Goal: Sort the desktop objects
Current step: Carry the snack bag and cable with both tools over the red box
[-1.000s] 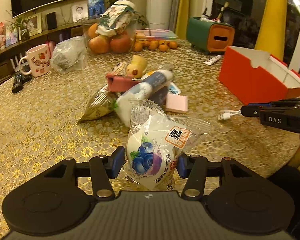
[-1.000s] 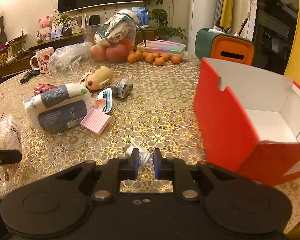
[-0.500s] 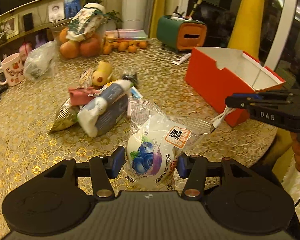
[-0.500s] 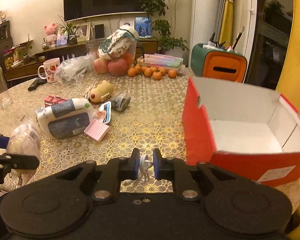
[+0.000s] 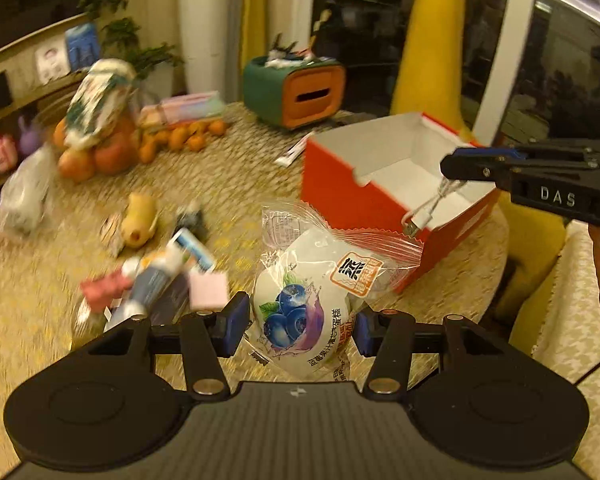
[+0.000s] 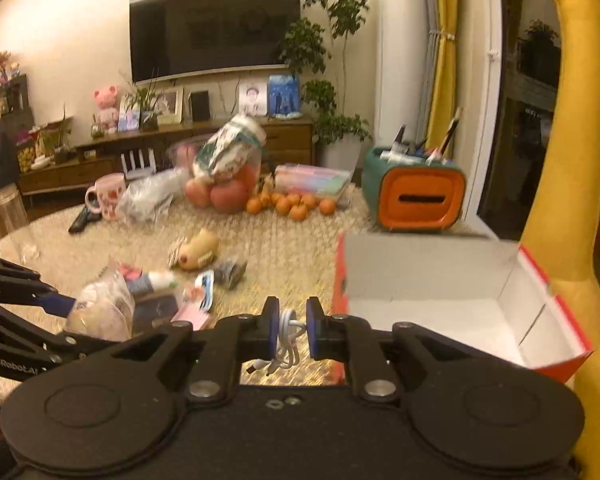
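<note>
My left gripper (image 5: 298, 326) is shut on a clear snack bag with a blueberry print (image 5: 304, 300) and holds it above the table, near the front left of the open red box (image 5: 352, 200). My right gripper (image 6: 292, 326) is shut on a coiled white USB cable (image 6: 287, 344). In the left wrist view that gripper (image 5: 456, 166) hangs over the box's near right corner with the cable (image 5: 430, 210) dangling into the box. The snack bag also shows in the right wrist view (image 6: 100, 312). The box's white inside (image 6: 440, 316) looks empty.
On the gold lace tablecloth (image 5: 28, 320) lie a white and blue pack (image 5: 156, 280), a pink pad (image 5: 208, 290), a yellow toy (image 5: 140, 220) and a dark wrapper (image 5: 190, 216). Farther back are fruit (image 6: 228, 196), tangerines (image 6: 292, 204), a mug (image 6: 106, 196) and a green and orange holder (image 6: 414, 196).
Both grippers have risen from the table and swung right toward the red box. The cable left the tabletop and now hangs over the box. The snack bag stays clamped.
</note>
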Tool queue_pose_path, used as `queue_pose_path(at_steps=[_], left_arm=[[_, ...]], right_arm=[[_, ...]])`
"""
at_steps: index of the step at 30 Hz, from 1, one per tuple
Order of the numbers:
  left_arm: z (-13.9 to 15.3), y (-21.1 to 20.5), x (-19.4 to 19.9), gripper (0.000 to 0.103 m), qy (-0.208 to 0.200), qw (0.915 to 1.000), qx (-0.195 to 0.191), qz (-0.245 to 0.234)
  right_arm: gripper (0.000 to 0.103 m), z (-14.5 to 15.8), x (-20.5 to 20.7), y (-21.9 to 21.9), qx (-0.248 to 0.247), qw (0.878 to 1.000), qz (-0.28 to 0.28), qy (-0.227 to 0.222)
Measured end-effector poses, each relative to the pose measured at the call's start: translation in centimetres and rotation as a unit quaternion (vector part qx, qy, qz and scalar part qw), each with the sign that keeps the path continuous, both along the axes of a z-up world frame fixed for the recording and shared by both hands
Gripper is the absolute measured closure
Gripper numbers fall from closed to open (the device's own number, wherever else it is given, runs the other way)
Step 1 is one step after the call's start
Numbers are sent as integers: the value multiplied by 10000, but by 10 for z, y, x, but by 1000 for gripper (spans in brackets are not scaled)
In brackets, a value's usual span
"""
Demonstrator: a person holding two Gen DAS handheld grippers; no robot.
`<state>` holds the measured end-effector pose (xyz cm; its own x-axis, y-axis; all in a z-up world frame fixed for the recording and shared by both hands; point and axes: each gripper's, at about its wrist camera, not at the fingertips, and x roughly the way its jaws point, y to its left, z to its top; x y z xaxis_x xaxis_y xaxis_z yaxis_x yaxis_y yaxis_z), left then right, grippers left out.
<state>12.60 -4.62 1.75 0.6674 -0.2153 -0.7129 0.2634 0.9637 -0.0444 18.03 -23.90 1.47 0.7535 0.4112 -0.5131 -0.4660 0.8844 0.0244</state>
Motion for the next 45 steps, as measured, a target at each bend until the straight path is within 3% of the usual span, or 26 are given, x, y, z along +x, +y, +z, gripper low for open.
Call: queue_pose_path(at_steps=[8,18,31,45], left_arm=[[26,-51,33,52,-170,9972,399,-606],[28,-120,83,52,-132,9893,799,-1215],[-16,-191,159,52,355,9808,1270,-1439],[-72,-225,212,52,847,9721,1689,-1389]], right_arm=[[90,27,16,-29,-85,9986,-342,-396],[90,8,49,-66,-251,9958,-826,-302],[90,-37,96,-110,-227,9914,-1268,216],[90,-85,135,-132,-172,9876,-1192,1006]])
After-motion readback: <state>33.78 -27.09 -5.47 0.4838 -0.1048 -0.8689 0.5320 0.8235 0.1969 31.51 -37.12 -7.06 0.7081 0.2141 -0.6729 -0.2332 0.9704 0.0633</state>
